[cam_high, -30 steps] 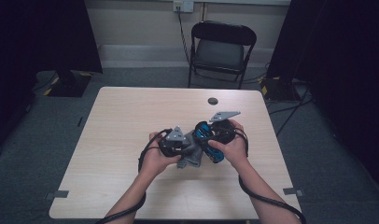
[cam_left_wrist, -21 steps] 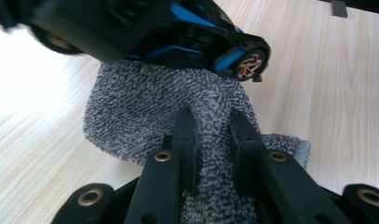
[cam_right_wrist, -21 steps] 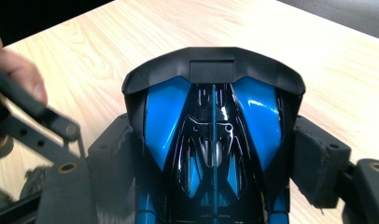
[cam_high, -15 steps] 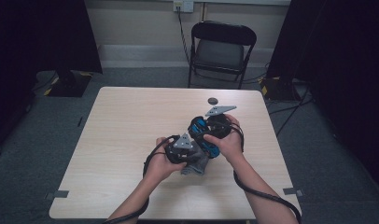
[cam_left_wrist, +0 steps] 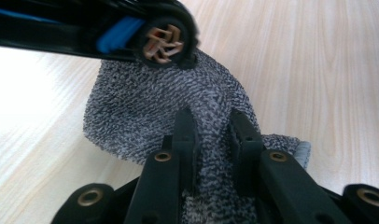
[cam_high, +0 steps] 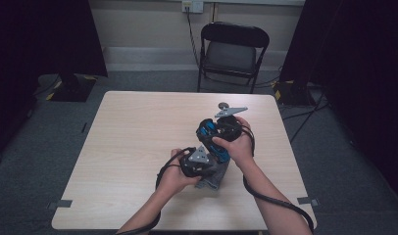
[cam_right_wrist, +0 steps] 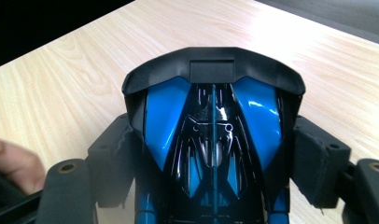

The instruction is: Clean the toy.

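Unlabelled blue toy car [cam_right_wrist: 213, 140] in right jaws, grey cloth [cam_left_wrist: 159, 107] in left jaws

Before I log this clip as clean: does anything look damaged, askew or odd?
Nothing stands out. The right gripper clamps a blue and black toy car; the left gripper pinches a grey cloth against it, bunched, not torn.
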The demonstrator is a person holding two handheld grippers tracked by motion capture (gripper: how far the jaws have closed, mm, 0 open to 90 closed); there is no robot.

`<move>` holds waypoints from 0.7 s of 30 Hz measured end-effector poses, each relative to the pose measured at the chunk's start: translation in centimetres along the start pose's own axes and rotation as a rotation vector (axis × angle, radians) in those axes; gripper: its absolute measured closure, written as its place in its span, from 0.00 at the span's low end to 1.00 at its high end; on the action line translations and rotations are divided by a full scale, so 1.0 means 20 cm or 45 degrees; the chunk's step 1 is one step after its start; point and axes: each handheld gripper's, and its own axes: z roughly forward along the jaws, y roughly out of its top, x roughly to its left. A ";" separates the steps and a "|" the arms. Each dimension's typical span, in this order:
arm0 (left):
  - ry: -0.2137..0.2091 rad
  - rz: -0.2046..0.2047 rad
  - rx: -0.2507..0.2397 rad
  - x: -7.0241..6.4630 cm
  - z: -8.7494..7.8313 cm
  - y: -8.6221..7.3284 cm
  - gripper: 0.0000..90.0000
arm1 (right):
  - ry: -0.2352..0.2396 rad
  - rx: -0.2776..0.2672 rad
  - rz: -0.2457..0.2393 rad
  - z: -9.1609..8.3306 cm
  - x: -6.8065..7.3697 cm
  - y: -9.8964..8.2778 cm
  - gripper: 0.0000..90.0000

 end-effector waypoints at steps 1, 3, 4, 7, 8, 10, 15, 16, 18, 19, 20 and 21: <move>-0.010 0.005 0.001 -0.01 0.00 0.00 0.84 | -0.003 -0.002 -0.001 0.00 0.00 0.00 0.28; -0.029 0.015 0.009 -0.02 0.01 -0.01 0.84 | -0.011 -0.006 0.003 -0.01 -0.01 0.00 0.28; -0.031 0.022 0.008 -0.02 0.01 -0.01 0.84 | -0.007 -0.008 0.001 -0.01 -0.02 0.00 0.28; -0.035 0.018 0.007 -0.02 0.00 -0.02 0.84 | -0.003 -0.019 0.020 -0.03 -0.04 -0.01 0.28; -0.031 0.023 0.012 -0.01 -0.01 -0.02 0.84 | -0.015 -0.023 0.019 -0.04 -0.04 -0.01 0.28; -0.017 0.016 0.003 0.00 -0.04 -0.02 0.84 | -0.005 -0.028 0.024 -0.05 -0.05 -0.01 0.28; 0.052 -0.017 0.002 0.07 -0.12 -0.04 0.84 | -0.015 -0.036 0.022 -0.09 -0.07 -0.04 0.28; 0.075 -0.031 0.003 0.09 -0.14 -0.05 0.84 | -0.009 -0.039 0.021 -0.09 -0.07 -0.04 0.28; 0.110 -0.058 -0.007 0.13 -0.17 -0.06 0.84 | -0.004 -0.038 0.010 -0.10 -0.07 -0.05 0.28; 0.125 -0.070 -0.008 0.14 -0.19 -0.06 0.84 | 0.000 -0.037 0.008 -0.11 -0.06 -0.06 0.28; 0.138 -0.080 -0.016 0.16 -0.20 -0.06 0.84 | 0.002 -0.036 0.000 -0.11 -0.06 -0.06 0.28; 0.153 -0.085 -0.024 0.18 -0.22 -0.06 0.84 | 0.003 -0.035 -0.002 -0.11 -0.05 -0.07 0.28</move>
